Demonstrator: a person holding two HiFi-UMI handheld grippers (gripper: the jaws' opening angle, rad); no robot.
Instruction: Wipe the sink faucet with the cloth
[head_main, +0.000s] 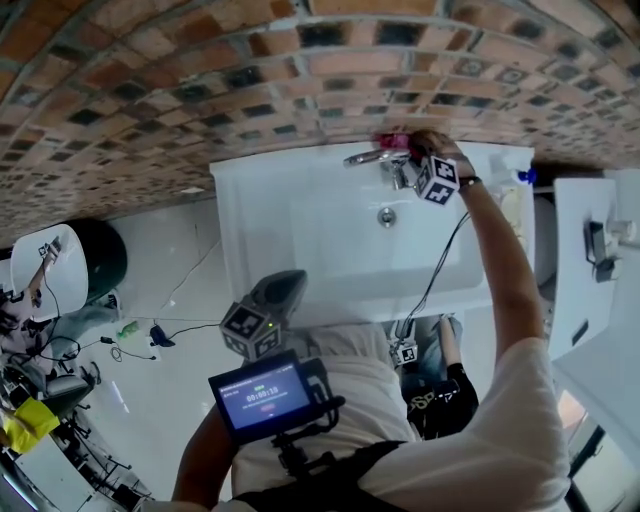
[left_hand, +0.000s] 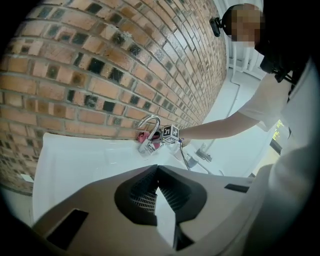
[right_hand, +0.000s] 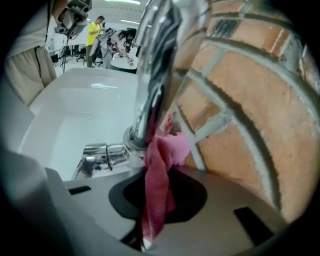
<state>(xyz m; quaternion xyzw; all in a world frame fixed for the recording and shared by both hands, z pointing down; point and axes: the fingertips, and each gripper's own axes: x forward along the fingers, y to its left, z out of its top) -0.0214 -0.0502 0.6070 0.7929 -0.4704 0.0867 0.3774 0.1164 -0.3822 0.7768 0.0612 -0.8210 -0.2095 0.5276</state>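
The chrome faucet (head_main: 372, 157) stands at the back rim of the white sink (head_main: 300, 210), against the brick wall. My right gripper (head_main: 404, 172) is at its base, shut on a pink cloth (right_hand: 159, 172) that presses against the faucet's stem (right_hand: 150, 90). The cloth (head_main: 393, 141) shows pink behind the faucet in the head view, and also in the left gripper view beside the faucet (left_hand: 149, 131). My left gripper (head_main: 285, 290) hangs near the sink's front edge, away from the faucet. Its jaws are together with nothing between them (left_hand: 159, 197).
A brick wall (head_main: 200, 90) rises right behind the sink. The drain (head_main: 386, 216) sits mid-basin. A second white fixture (head_main: 590, 250) stands to the right. A round white table (head_main: 45, 270) and cables lie on the floor at left. People stand far off in the right gripper view.
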